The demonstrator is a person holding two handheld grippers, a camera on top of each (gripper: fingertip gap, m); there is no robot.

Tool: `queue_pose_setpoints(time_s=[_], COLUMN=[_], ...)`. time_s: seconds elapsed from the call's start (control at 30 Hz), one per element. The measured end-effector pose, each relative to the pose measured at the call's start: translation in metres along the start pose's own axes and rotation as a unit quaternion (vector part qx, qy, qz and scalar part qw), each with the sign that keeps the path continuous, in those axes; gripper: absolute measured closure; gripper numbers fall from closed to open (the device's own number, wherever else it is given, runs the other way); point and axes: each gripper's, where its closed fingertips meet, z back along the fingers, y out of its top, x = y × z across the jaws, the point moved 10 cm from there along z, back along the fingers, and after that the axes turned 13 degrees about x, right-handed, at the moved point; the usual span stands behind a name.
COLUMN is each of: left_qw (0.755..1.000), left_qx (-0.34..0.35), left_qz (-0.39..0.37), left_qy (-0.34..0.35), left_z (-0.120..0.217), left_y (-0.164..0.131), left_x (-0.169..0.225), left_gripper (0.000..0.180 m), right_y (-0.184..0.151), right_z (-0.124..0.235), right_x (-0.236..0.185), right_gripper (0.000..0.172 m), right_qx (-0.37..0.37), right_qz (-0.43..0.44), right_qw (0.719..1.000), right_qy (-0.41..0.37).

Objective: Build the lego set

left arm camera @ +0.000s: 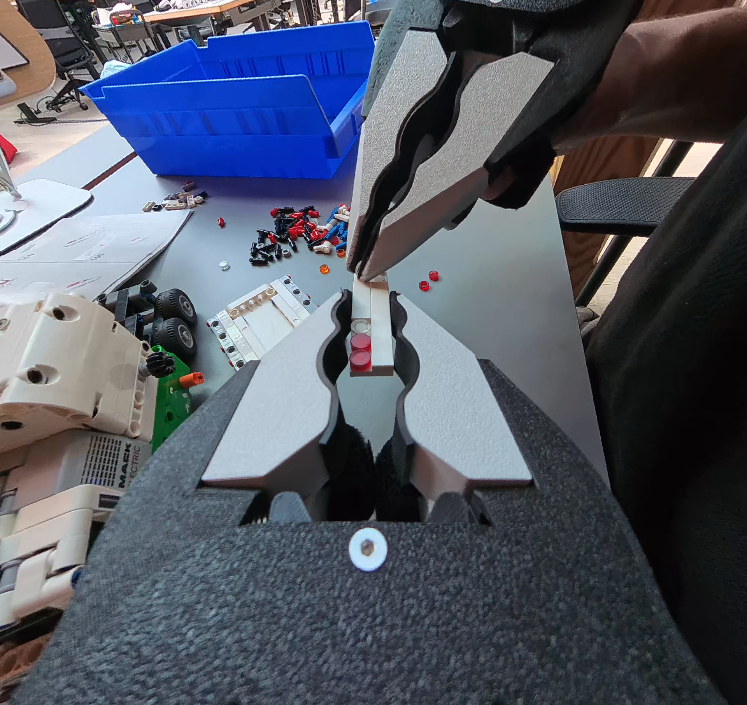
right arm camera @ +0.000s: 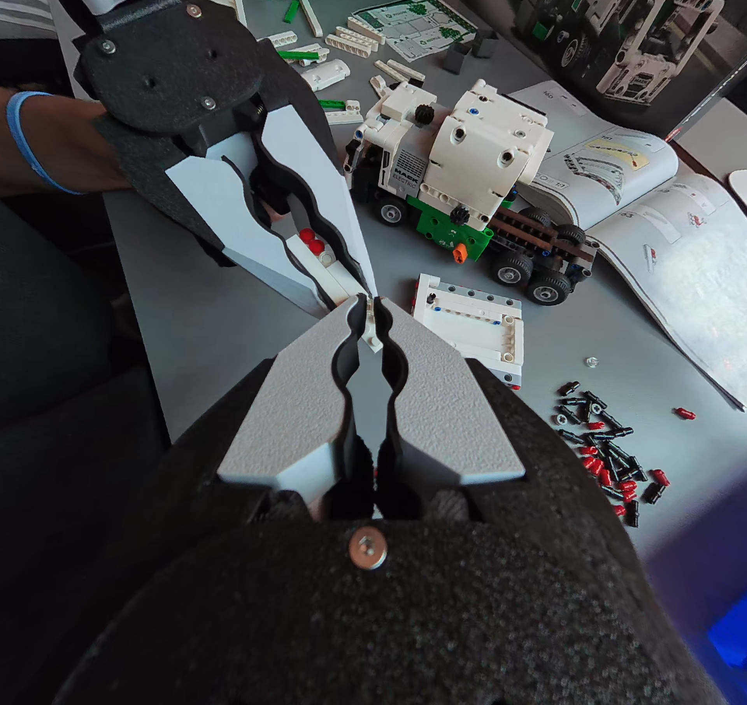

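Left gripper jaws clamped on white brick strip bearing two red studs, one clear. Right gripper jaws pinched on small clear stud at strip's far end. Toy truck on tabletop, left.

A bin stands at the desk's far edge; loose pins lie before it; a flat panel lies nearer; a toy truck sits at the left edge.
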Motion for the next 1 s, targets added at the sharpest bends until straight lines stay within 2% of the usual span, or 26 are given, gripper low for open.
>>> queue_pose_setpoints(time_s=[0.27, 1.0], left_qw=[1.0, 1.0], left_qx=[0.009, 0.008], left_qz=[0.021, 0.023], left_qy=[-0.007, -0.004], left_z=[0.0015, 0.0015], left_y=[0.001, 0.0004], left_x=[-0.0016, -0.0025], left_gripper=[0.164, 0.164], right_y=[0.002, 0.0016], right_z=[-0.0002, 0.002], right_x=[0.0006, 0.0009], right_gripper=[0.169, 0.165], right_qx=[0.005, 0.01], right_qz=[-0.002, -0.011], right_qw=[1.0, 1.0], right_qy=[-0.003, -0.005])
